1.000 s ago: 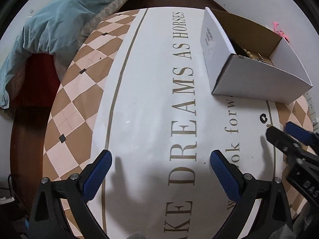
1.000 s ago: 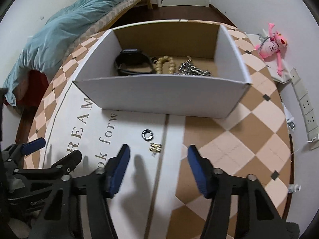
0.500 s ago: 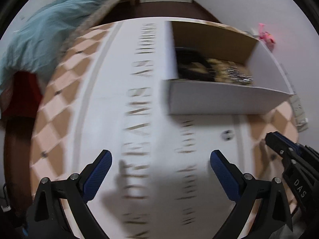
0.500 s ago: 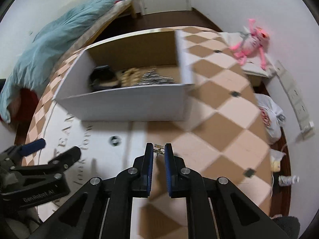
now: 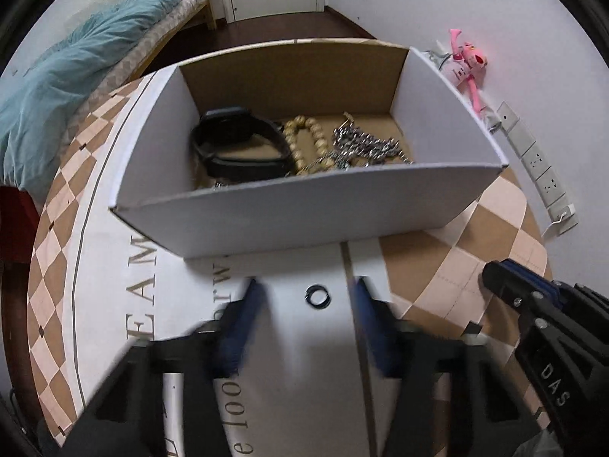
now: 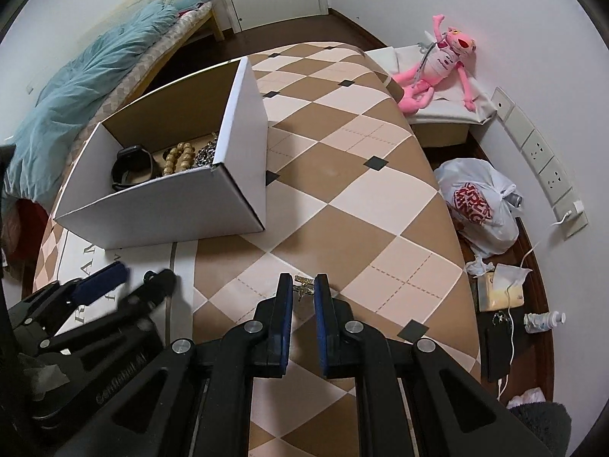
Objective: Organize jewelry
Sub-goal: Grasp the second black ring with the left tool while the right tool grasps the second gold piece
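Observation:
A white cardboard box (image 5: 312, 209) stands on the table and holds a black watch (image 5: 236, 144), a beaded bracelet (image 5: 304, 141) and a silver chain (image 5: 365, 144). A small dark ring (image 5: 319, 297) lies on the cloth in front of the box. My left gripper (image 5: 308, 301) is open, its blurred jaws on either side of the ring. My right gripper (image 6: 303, 287) is shut on a small gold earring (image 6: 303, 282) and holds it over the checkered cloth, right of the box (image 6: 163, 205). The left gripper (image 6: 125, 278) shows at lower left in the right wrist view.
The round table has a checkered cloth (image 6: 342, 175) with a white lettered band (image 5: 144, 278). A bed with a teal blanket (image 5: 68, 76) is at far left. A pink plush toy (image 6: 437, 61), a plastic bag (image 6: 479, 205) and wall sockets (image 6: 548, 167) lie to the right.
My right gripper closed on the gold earring and carried it right, off the white band. My left gripper swung right towards the box and narrowed around the ring.

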Motion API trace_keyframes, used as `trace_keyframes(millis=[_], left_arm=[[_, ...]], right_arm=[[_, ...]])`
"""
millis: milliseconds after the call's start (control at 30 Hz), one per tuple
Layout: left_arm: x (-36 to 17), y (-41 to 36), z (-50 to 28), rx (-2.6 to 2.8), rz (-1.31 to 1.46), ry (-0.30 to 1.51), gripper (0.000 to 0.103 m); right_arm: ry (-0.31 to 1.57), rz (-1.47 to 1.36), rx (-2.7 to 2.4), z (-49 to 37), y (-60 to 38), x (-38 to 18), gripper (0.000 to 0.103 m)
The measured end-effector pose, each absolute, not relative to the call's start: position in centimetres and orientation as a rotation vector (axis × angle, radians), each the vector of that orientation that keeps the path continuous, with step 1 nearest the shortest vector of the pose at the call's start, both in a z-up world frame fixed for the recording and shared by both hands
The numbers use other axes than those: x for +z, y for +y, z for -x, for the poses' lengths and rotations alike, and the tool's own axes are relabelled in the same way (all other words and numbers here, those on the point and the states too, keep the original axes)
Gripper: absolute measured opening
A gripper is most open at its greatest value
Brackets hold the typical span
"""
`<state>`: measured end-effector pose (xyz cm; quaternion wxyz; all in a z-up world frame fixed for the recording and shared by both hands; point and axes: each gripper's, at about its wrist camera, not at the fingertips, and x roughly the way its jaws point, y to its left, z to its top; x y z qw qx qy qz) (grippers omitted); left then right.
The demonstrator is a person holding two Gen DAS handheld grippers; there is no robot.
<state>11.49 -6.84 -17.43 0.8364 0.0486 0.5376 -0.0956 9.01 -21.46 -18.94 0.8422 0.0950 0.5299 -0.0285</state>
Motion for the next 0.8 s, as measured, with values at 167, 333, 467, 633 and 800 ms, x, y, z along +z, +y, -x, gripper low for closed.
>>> trace_keyframes(millis=[167,333,467,633,800], left_arm=[[-17.1,-6.8,-11.2,-0.218,-0.077,1.143,0.010],[-16.9,-6.6,-10.5,-0.231,-0.051,1.151,0.010],[-15.4,-6.5,-9.6,-0.248,-0.030,1.132,0.010],[-12.4,-6.1,-9.3,-0.270,-0.007,1.075,0.010],[-8.6,-5.3,-10.4,-0.293,0.024,1.013,0.010]], right_arm=[[1.106,-0.211,-0.059,-9.0,-21.5,-18.3,0.012],[1.081,-0.219,-0.044,-8.9,-21.3,-17.0,0.012],[1.051,-0.226,-0.020,-8.8,-21.1,-15.4,0.012],[0.997,-0.237,0.012,-8.8,-21.0,-12.4,0.012],[0.952,-0.255,0.057,-10.0,-20.9,-9.5,0.012]])
